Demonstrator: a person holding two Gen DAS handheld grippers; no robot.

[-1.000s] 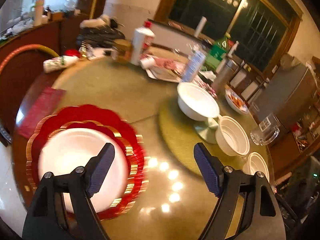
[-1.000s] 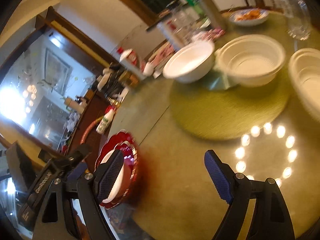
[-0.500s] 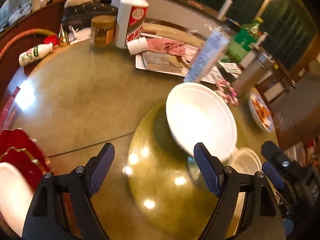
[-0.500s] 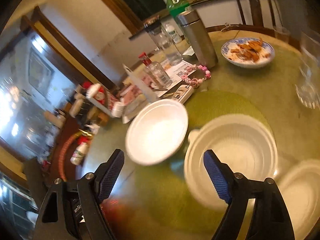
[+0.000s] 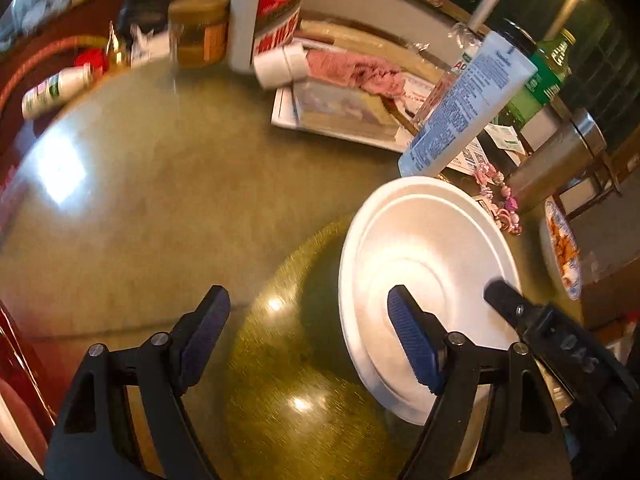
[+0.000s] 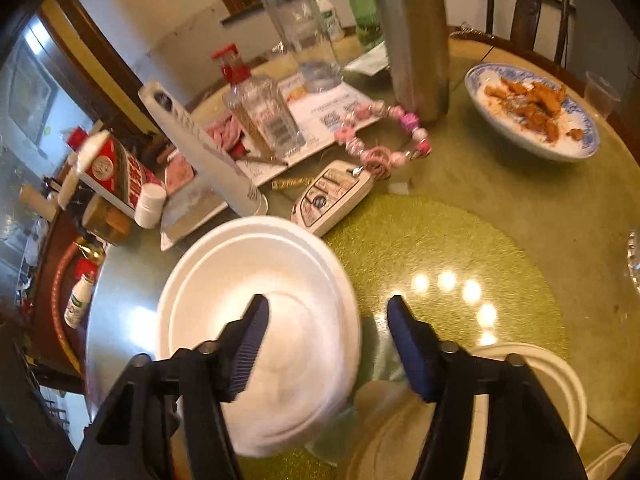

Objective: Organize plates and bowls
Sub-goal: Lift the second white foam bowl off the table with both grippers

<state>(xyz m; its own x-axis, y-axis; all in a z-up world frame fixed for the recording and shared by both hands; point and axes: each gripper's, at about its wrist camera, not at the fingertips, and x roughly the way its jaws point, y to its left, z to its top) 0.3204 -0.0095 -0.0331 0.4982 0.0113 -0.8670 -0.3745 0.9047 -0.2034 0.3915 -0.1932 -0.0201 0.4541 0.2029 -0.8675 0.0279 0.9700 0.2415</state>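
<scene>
A white foam bowl (image 5: 424,264) stands on the round green mat (image 5: 304,380) of the glass table; it also shows in the right wrist view (image 6: 256,304). My left gripper (image 5: 308,334) is open, its right finger over the bowl and its left finger beside the bowl's left rim. My right gripper (image 6: 326,334) is open and straddles the bowl's right rim, left finger over the inside. A second white bowl (image 6: 532,400) lies low right of it. A red plate (image 5: 16,364) with a white plate on it sits at the left edge.
Behind the bowl stand a white tube (image 5: 468,108), a red-and-white box (image 5: 272,8), a jar (image 5: 198,32), papers and a pink cloth (image 5: 352,72). A car key with pink beads (image 6: 332,196), a steel flask (image 6: 416,40) and a food dish (image 6: 532,112) lie farther right.
Both grippers have moved in on the white foam bowl, which now sits between their fingers. The red plate stack has slid to the left edge of the left view.
</scene>
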